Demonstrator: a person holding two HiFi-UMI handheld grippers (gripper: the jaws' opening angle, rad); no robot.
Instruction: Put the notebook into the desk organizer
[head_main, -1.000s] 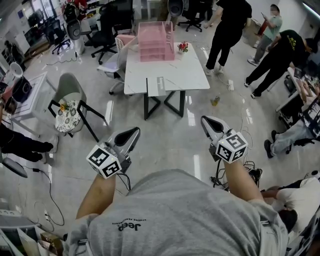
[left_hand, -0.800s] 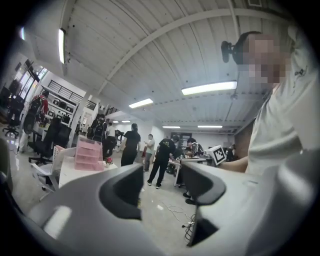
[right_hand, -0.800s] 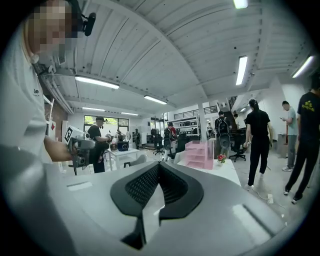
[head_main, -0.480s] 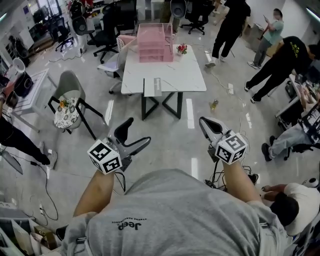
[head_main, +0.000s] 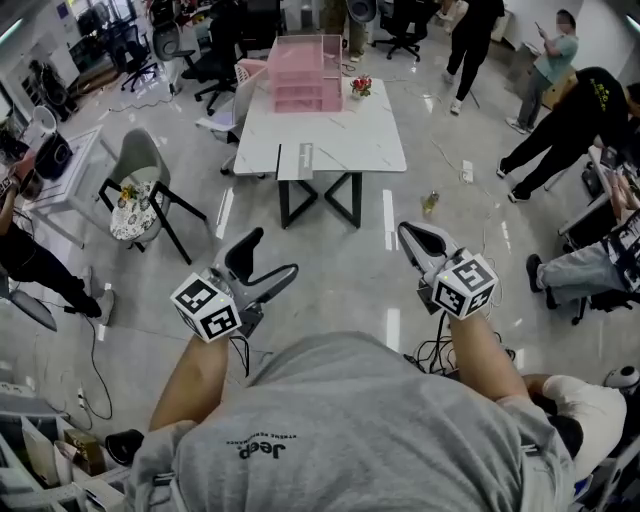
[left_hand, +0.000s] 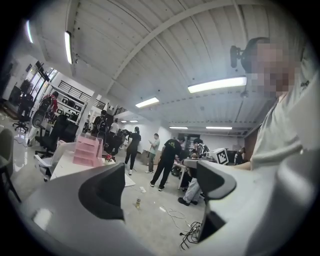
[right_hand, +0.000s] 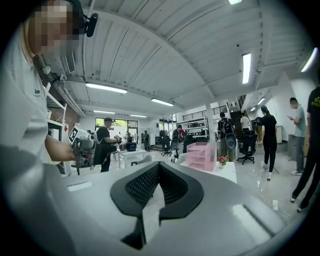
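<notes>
The pink tiered desk organizer (head_main: 305, 72) stands at the far side of a white table (head_main: 350, 145) across the floor. A pale flat rectangle (head_main: 298, 160), possibly the notebook, lies at the table's near edge. Both grippers are held level in front of the person, far short of the table. My left gripper (head_main: 268, 262) is open; its jaws have just been opening and nothing is between them (left_hand: 160, 185). My right gripper (head_main: 408, 234) is shut and empty, its ribbed pads pressed together (right_hand: 159, 172). The organizer also shows in the left gripper view (left_hand: 87, 151) and the right gripper view (right_hand: 202, 155).
A small pot of red flowers (head_main: 360, 88) sits beside the organizer. A grey chair with a floral cushion (head_main: 140, 195) stands left of the table. A bottle (head_main: 430, 202) and cables (head_main: 440, 350) lie on the floor. Several people (head_main: 565, 110) stand at the right.
The left gripper's jaws have swung from shut to wide open. The right jaws stay shut. The whole view has shifted a little as the person moves towards the table.
</notes>
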